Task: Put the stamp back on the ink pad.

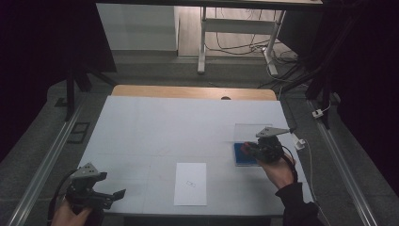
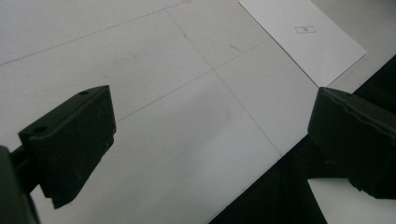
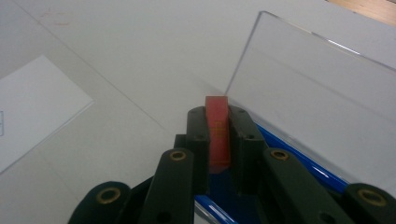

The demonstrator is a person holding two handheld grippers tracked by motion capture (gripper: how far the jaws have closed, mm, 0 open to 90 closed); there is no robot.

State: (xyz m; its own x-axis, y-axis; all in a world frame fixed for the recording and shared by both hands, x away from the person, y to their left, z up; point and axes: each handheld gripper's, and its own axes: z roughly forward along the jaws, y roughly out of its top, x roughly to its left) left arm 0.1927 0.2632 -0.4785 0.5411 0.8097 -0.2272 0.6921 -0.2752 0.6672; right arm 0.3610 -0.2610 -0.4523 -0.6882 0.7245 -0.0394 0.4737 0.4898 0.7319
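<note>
A small flat red piece (image 3: 218, 133) stands on edge between the jaws of my right gripper (image 3: 218, 116), which is shut on it. In the high view this gripper (image 1: 245, 148) hovers at the table's right side, over the left edge of a blue base (image 1: 243, 159) that carries an upright clear plastic panel (image 1: 249, 132). In the right gripper view the clear panel (image 3: 317, 88) rises just right of the red piece, with the blue base (image 3: 299, 161) under the right jaw. My left gripper (image 1: 113, 197) rests at the near left corner, jaws wide apart and empty (image 2: 212, 109).
A white paper sheet (image 1: 190, 183) with a small printed mark lies near the front edge at the centre, also seen as the sheet (image 2: 303, 37) and the sheet (image 3: 32, 107). The white table cover (image 1: 188, 127) spreads beyond it. A white cable plug (image 1: 299, 142) lies right of the panel.
</note>
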